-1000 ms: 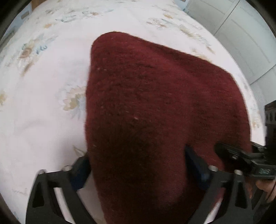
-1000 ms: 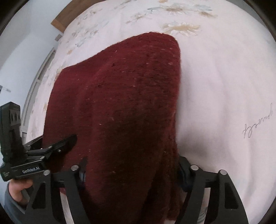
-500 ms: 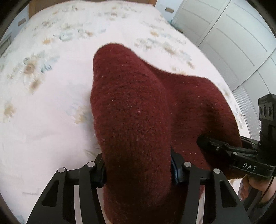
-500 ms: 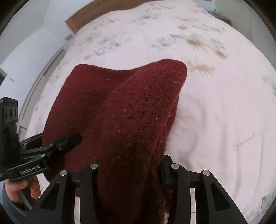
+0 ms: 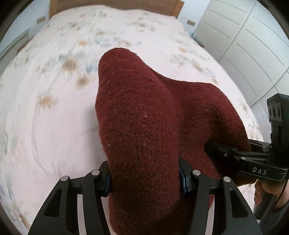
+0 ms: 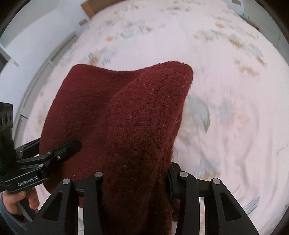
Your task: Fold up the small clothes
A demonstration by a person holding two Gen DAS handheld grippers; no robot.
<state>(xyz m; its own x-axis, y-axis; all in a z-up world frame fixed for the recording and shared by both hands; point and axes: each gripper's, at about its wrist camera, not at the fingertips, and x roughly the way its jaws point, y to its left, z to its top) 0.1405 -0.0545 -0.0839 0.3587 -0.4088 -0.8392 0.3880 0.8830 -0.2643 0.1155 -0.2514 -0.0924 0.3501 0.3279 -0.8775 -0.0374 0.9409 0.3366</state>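
Note:
A dark red knitted garment [image 5: 144,117] hangs lifted above a white flowered bedspread [image 5: 45,117]. In the left wrist view my left gripper [image 5: 144,179] is shut on a thick bunched edge of it, the fabric filling the gap between the pads. My right gripper [image 6: 135,180] is shut on the other edge of the same garment [image 6: 144,117] in the same way. Each view shows the other gripper at its side, held by a hand: the right one [image 5: 252,162] and the left one [image 6: 45,162]. The garment's far end droops toward the bed.
The bed fills both views, with a wooden headboard [image 5: 117,5] at the far end. White wardrobe doors [image 5: 243,36] stand along the right of the bed. A pale wall [image 6: 27,45] runs along the other side.
Both grippers closed from wide onto the garment's near edge and rose with it. The cloth, which lay spread flat, now hangs bunched and lifted, and more of the bed shows.

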